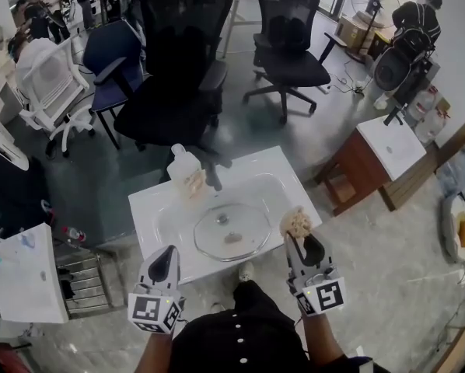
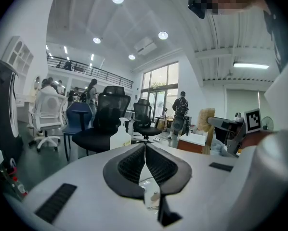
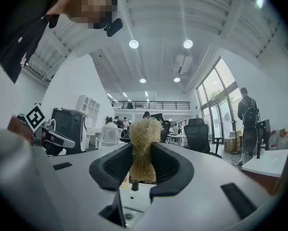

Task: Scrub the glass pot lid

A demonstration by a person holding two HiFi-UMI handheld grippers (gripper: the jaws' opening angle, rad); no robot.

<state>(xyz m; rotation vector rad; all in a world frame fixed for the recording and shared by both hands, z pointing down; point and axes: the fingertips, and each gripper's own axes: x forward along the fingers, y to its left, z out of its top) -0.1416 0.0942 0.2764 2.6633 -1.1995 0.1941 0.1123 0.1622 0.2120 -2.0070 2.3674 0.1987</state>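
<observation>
The person's dark top [image 1: 244, 336] was closest, at the bottom of the head view. Just past it were the two claws. The left claw [image 1: 170, 251] was closed tight with nothing in it. It was at the front edge of the sink [image 1: 148, 208], left of the lid. The right claw [image 1: 301, 239] was squeezing a tan, stringy scrubber [image 1: 298, 222]. The scrubber stuck out past the claw tips, by the right side of the sink, just beside the lid. I could not tell if it touched anything.

The glass lid [image 1: 240, 225] lay flat in the white sink bowl, between the two claws and a little farther out. Its knob [image 1: 222, 218] pointed up, and there was a brownish spot [image 1: 233, 238] on the glass.

Behind the lid stood the dark tap [image 1: 212, 176]. A clear bottle [image 1: 184, 165] stood at the back left corner of the sink.

Farther off, on the gray floor, were a big black chair [image 1: 178, 68], a blue chair [image 1: 108, 57], a white chair [image 1: 50, 88] and another black chair [image 1: 288, 41]. To the right stood a small brown stand with a white top [image 1: 388, 146]. Far in the back right corner a person in dark clothes [image 1: 417, 14] stood.
</observation>
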